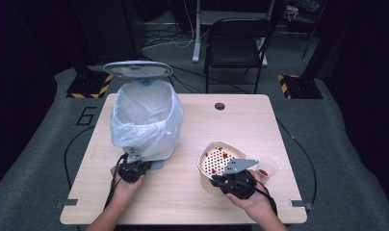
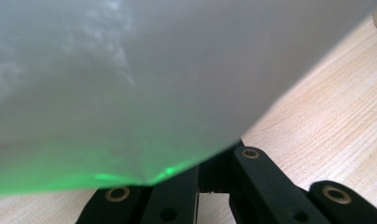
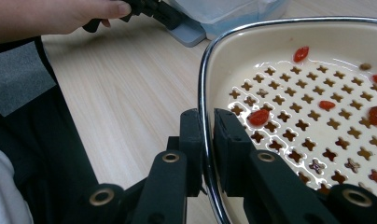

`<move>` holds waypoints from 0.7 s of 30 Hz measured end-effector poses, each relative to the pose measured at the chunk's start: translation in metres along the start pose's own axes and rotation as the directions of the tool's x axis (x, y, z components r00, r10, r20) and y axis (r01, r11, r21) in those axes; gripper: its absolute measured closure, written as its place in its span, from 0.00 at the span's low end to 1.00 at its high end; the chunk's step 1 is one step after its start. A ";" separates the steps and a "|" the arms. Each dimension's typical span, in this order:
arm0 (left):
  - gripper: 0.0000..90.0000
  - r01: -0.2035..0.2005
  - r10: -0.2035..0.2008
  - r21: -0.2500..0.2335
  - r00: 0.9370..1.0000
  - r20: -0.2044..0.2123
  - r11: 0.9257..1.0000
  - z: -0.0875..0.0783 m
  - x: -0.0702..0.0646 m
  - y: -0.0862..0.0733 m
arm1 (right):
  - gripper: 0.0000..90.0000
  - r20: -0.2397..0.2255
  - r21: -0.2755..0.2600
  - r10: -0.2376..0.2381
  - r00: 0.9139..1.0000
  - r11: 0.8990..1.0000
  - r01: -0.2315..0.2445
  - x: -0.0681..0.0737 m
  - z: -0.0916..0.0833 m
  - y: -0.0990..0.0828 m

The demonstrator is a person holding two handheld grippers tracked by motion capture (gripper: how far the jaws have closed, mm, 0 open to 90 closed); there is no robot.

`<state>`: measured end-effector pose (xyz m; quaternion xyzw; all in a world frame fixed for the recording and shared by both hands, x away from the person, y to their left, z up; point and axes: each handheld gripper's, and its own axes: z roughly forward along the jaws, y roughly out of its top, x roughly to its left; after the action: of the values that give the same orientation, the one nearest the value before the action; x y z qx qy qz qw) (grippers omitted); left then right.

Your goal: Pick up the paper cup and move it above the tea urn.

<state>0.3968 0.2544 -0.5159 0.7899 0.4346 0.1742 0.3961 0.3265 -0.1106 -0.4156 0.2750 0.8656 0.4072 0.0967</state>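
basically perforated cream strainer (image 3: 317, 116), chrome rim

My right claw (image 3: 204, 154) pinches the metal rim of the cream strainer bowl (image 3: 252, 56), red bits (image 3: 259, 116) scattered on its holes, above the wooden surface (image 3: 130, 93).

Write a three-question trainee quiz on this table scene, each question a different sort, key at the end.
1. True or false: the right gripper is clamped on the strainer bowl's rim.
2. What lines the bin? A) a white plastic bag B) newspaper C) blue cloth
3. What red bits lie on the strainer bowl's perforated floor?

Key: 1 true. 2 A; the left gripper sits at the bin's base, jaws shut. 3 Small red berry-like pieces.
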 end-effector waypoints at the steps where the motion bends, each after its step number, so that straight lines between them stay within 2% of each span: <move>1: 1.00 -0.001 0.001 0.001 1.000 0.000 1.000 0.000 0.000 0.000 | 0.91 0.006 -0.005 0.001 1.000 1.000 -0.001 0.001 0.000 0.000; 4: 1.00 0.000 0.000 0.001 1.000 0.000 1.000 0.000 0.000 0.000 | 0.91 0.002 -0.010 0.018 1.000 1.000 -0.018 0.001 -0.001 -0.002; 9: 1.00 0.001 -0.001 0.000 1.000 -0.001 1.000 0.000 0.000 0.000 | 0.89 -0.005 -0.015 0.012 1.000 1.000 -0.012 -0.001 -0.001 -0.002; 11: 1.00 0.000 0.000 0.001 1.000 -0.001 1.000 0.000 0.000 0.000 | 0.79 -0.013 -0.019 0.021 1.000 1.000 -0.021 -0.001 -0.003 -0.001; 14: 1.00 0.001 -0.001 0.000 1.000 -0.003 1.000 0.000 0.000 0.000 | 0.65 0.011 -0.045 0.026 1.000 0.999 -0.026 -0.002 -0.009 0.001; 21: 1.00 0.003 -0.003 -0.001 1.000 -0.002 1.000 0.000 0.000 0.000 | 0.54 0.053 -0.104 0.068 0.996 0.993 -0.063 -0.010 -0.032 0.001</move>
<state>0.3968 0.2544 -0.5160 0.7887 0.4362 0.1747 0.3964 0.3229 -0.1368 -0.3944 0.3093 0.8309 0.4462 0.1217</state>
